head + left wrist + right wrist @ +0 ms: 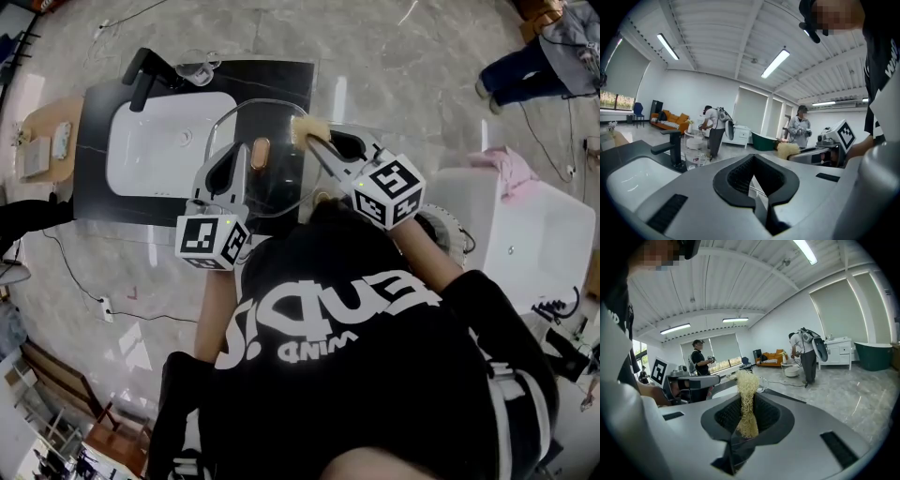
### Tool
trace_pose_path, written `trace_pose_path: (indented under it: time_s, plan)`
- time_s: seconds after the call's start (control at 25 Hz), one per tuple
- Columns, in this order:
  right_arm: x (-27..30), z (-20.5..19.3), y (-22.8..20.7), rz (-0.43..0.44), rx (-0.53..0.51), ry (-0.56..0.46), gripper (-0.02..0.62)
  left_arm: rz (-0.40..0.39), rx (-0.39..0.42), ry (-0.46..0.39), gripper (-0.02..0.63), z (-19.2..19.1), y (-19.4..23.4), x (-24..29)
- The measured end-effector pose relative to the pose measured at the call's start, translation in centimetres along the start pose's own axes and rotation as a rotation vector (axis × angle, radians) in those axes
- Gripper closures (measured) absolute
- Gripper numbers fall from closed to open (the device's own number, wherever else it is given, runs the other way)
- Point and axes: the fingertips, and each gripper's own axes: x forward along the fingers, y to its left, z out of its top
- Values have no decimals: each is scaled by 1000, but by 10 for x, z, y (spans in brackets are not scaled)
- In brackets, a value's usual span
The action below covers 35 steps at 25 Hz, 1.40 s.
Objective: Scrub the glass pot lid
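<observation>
The left gripper (238, 152) has its fingers shut on the rim of the glass pot lid (279, 186), held over the surface's (94, 197) right edge beside the sink (155, 150); the right gripper's (317, 141) fingers clamp a fibre scrubber (307, 129) at the lid's far rim; the faucet (142, 80) stands at the far-left corner

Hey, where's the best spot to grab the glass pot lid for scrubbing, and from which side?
I'd pinch the thin rim of the glass pot lid from the person's near-left side, as the left gripper does now. The edge is narrow enough for shut jaws, leaving the brown knob and glass face free for the scrubber in the right gripper.
</observation>
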Motion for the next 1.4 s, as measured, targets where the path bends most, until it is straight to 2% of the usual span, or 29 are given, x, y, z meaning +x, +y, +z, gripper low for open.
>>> trace_pose_path:
  time_s: [0.36,1.4]
  plan:
    - [-1,2,1,-12,6,-45,541,45,2,-40,592,-9,5,-9]
    - [1,6,-2,9,9,-44,541,91,-19,-44,592,-9,18,-8]
